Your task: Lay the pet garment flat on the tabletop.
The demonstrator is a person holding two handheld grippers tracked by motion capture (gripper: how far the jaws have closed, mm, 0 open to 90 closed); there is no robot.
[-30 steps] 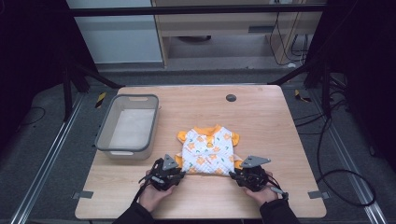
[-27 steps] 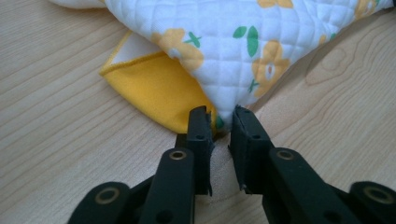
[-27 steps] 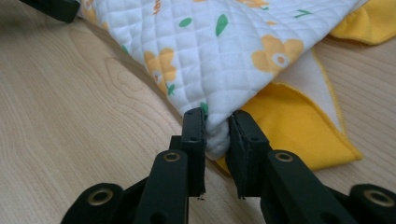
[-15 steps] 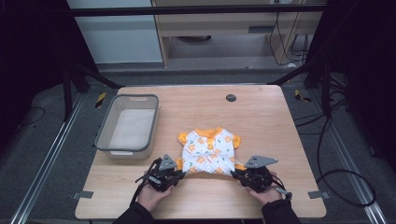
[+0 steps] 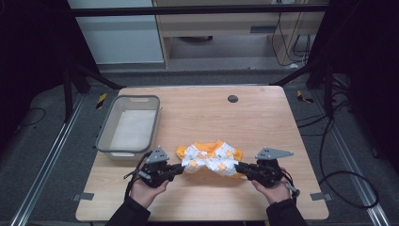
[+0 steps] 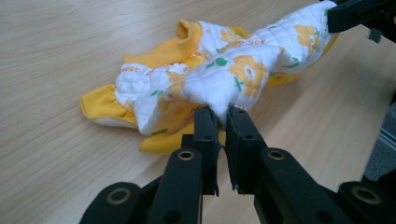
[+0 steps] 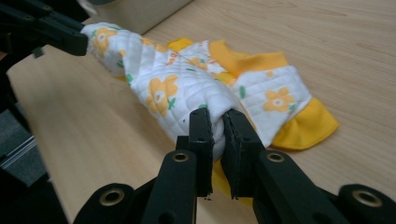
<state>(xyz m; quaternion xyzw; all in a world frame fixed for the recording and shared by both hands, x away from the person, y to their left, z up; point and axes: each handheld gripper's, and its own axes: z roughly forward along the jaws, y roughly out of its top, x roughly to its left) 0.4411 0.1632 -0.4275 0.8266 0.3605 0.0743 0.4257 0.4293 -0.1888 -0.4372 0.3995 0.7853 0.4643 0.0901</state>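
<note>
Wooden table (image 5: 263, 117): 1 garment (image 5: 210, 157), 1 bin (image 5: 129, 125), 2 grippers pinching garment.

Both forearms in dark sleeves enter at bottom of high view. Left hand (image 5: 147, 190) at lower left of centre grips the black two-jaw left claw (image 5: 181, 167), pointing right and slightly up-frame, grey three-cornered plate on top. Right hand (image 5: 273, 190) at lower right grips the black two-jaw right claw (image 5: 237, 167), pointing left, grey plate on top. Claws face each other, apart. In each gripper view jaws are pinched near-closed on a fold of white quilted garment with orange flowers (image 6: 224, 70), raised off the wooden surface (image 5: 263, 122).
</note>
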